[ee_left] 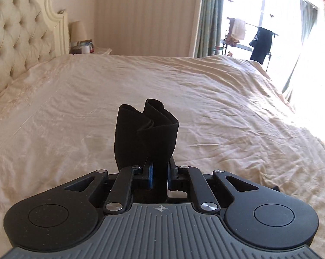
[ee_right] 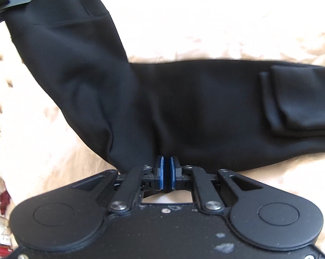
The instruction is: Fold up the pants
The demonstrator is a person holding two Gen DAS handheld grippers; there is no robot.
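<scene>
While the left gripper (ee_left: 159, 173) clamps a bunched end of the black pants (ee_right: 162, 99), raised at centre frame, the right gripper (ee_right: 166, 174) sits nearly closed at their lower edge, grip unclear; folding looks barely begun, most cloth spread across the cream bedspread (ee_left: 227, 99); tufted headboard (ee_left: 18, 34) upper left, bright window (ee_left: 270, 21) upper right.

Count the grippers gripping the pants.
2. Left gripper pinches a bunched end of the pants, raised over the bed. Right gripper pinches their near edge.
</scene>
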